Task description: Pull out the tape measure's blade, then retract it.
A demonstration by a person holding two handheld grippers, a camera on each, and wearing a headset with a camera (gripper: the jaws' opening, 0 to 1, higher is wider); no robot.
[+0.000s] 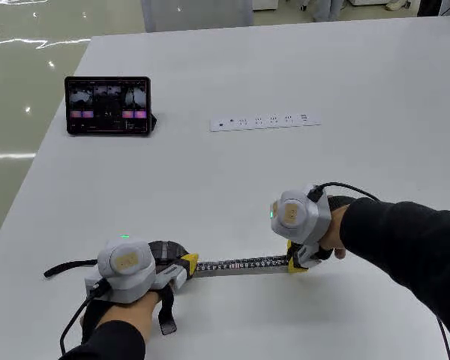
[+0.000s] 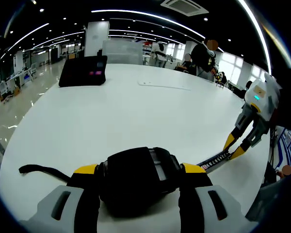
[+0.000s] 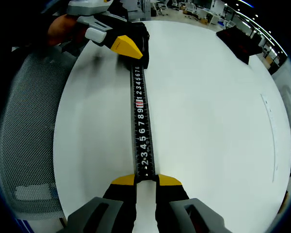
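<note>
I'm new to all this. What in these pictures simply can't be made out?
Blade tip: right gripper view, covered by the right tongs clamped on it.
Tape measure case sides: left gripper view, covered by the left tongs gripping it.
Tablet screen: head view, too small to read.
Power strip markings: head view, too small to tell.

White workbench (image 1: 285, 75), glossy floor (image 1: 15, 52) (ceiling striplights (image 2: 136, 12))

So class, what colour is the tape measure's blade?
Blade: black with white numerals; best in right gripper view.
</note>
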